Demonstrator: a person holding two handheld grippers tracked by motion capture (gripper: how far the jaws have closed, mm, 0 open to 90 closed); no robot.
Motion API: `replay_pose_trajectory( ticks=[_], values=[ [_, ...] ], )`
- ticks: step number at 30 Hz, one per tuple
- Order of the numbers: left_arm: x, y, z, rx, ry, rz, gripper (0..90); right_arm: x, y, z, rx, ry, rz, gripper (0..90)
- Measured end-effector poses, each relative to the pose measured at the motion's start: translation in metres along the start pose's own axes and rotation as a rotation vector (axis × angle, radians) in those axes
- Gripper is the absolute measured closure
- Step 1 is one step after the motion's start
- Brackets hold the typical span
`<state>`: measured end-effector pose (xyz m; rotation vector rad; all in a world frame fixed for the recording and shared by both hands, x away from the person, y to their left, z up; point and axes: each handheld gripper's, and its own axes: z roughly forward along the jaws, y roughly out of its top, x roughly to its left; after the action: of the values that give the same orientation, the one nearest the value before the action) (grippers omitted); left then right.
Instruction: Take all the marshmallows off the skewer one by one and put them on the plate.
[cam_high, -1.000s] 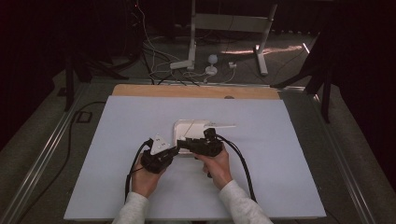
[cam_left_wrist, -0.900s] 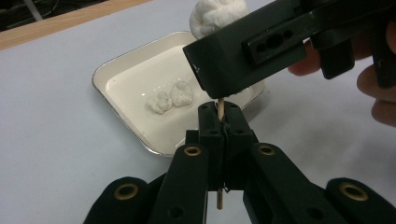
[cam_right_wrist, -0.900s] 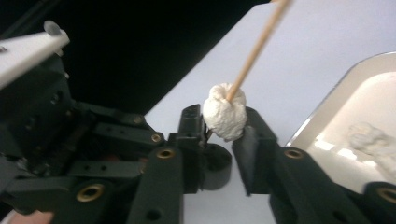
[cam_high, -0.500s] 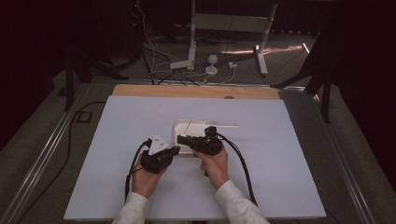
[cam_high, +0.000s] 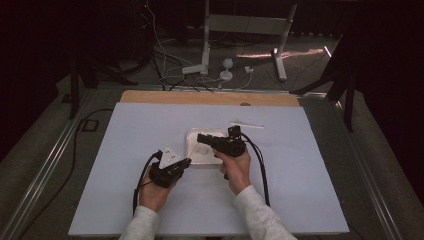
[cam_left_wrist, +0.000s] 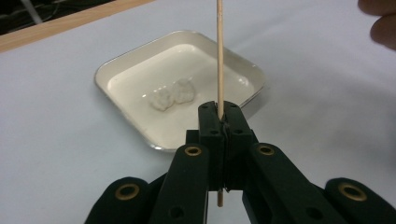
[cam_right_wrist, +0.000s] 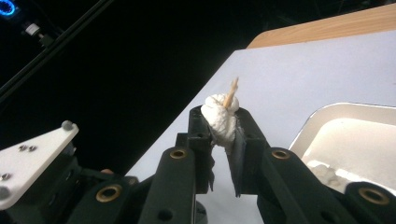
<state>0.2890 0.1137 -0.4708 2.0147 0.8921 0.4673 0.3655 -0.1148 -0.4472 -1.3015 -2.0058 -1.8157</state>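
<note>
My left gripper (cam_left_wrist: 219, 111) is shut on a thin wooden skewer (cam_left_wrist: 219, 51) that stands upright out of its jaws. My right gripper (cam_right_wrist: 218, 114) is shut on a white marshmallow (cam_right_wrist: 221, 127), and the skewer's tip (cam_right_wrist: 230, 93) pokes out through it. Behind the skewer, a white square tray (cam_left_wrist: 100, 77) holds two more white lumps (cam_left_wrist: 170, 93). In the high view the left gripper (cam_high: 186, 161) sits at the tray's near left corner. There the right gripper (cam_high: 201, 138) points left above the tray (cam_high: 192, 134).
A white strip (cam_high: 246, 123) lies on the pale sheet just beyond the tray. A wooden board edge (cam_high: 210, 97) runs along the far side of the table. The left gripper's grey plate (cam_right_wrist: 32, 154) is close beside the right jaws.
The right gripper has moved a little farther from the person, over the tray. The left gripper has stayed where it was.
</note>
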Motion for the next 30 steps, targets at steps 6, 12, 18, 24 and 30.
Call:
replay_pose_trajectory(
  ticks=[6,12,18,24,30],
  values=[
    [0.0007,-0.0012,0.0001,0.015,0.016,0.019,90.0,-0.0027,0.0019,0.0014,-0.015,-0.004,0.014,80.2],
    [0.0038,-0.0026,0.0014,0.015,0.024,0.025,90.0,0.0007,0.0051,0.0011,-0.013,-0.028,-0.013,80.0],
    [0.0054,-0.004,0.0008,0.022,0.02,0.035,90.0,-0.0024,0.0053,0.0005,-0.011,-0.028,-0.009,79.4],
    [0.0054,-0.0042,-0.0007,0.024,0.016,0.043,90.0,-0.0049,0.0065,-0.0008,0.003,-0.033,0.005,78.8],
    [0.0073,-0.0053,-0.0019,0.028,0.015,0.038,90.0,-0.0064,0.0078,-0.0025,0.001,-0.034,0.013,78.8]
  ],
)
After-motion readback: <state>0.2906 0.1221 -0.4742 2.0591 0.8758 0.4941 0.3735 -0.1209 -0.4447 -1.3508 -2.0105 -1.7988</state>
